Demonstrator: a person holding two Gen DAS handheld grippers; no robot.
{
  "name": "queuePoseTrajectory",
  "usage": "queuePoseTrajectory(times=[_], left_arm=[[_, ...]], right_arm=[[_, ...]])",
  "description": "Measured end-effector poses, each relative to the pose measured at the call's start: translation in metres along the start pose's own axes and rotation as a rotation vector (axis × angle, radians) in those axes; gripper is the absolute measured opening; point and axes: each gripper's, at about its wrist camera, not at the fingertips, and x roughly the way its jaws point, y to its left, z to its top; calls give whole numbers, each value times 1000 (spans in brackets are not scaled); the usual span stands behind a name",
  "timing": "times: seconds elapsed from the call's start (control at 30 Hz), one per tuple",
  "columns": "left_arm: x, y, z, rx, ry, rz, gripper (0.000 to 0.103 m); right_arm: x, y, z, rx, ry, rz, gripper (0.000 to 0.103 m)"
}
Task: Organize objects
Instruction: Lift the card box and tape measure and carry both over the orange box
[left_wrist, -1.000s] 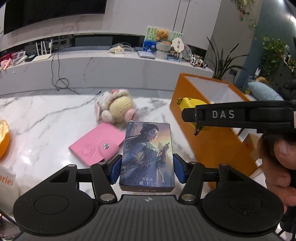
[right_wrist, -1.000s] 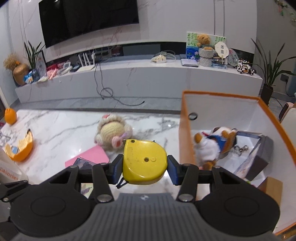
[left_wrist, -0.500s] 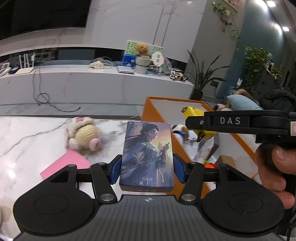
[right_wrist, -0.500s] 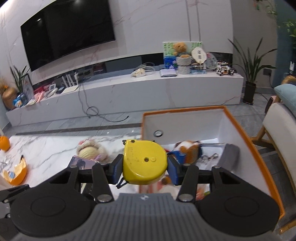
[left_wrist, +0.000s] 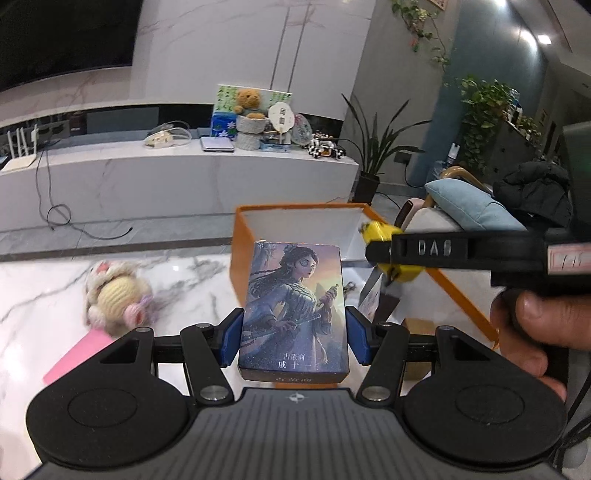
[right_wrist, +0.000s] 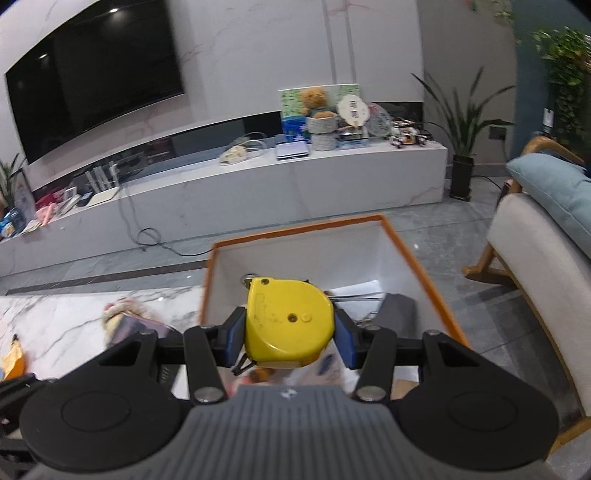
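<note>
Midway through the tidy-up, judging by the layout. Left tool (left_wrist: 293, 341) clenched on a card box (left_wrist: 293, 310) with a painted figure on its face, both blue pads pressed to its sides, box upright and carried in the air in front of the near wall of the orange bin (left_wrist: 242, 266). Right tool (right_wrist: 290, 332) clenched on a yellow tape measure (right_wrist: 288, 323), held above the open bin (right_wrist: 421, 266); also seen from the left camera as a black tool (left_wrist: 458, 251) poking in from the right, with a hand (left_wrist: 532, 332) on its grip. Neither item dropped yet.

Already inside the bin: a dark grey case (right_wrist: 397, 306) and a few blurred bits under the tape measure, too smeared to name. So some sorting done.

Left on the marble bench (left_wrist: 44, 295): a knitted plush toy (left_wrist: 118, 295) and a pink wallet (left_wrist: 77, 354) just in front of it, near the bin's left side. An orange thing (right_wrist: 14, 360) at the far left edge of the bench, cut off, unclear whether part of the job.

Probably next: release tape measure into the bin, then card box, then back for plush and wallet. Bin roomy enough, no blockage visible.
</note>
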Motion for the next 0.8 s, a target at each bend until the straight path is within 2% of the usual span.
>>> queuePoseTrajectory(times=[0.13,0.37,0.57,0.8], left_arm=[[19,-10,21,11,20,-22,67],[60,-30,65,125,35,27,67],[91,-42,71,190,80,69,67],[115,-40,65,193,169,87,67]], right_arm=[[9,-20,3,28,21,-49,52],[19,-43,8,45,73,-92,52],[26,-45,0,11,107,-83,52],[41,-43,-6,-31,171,-99,52]])
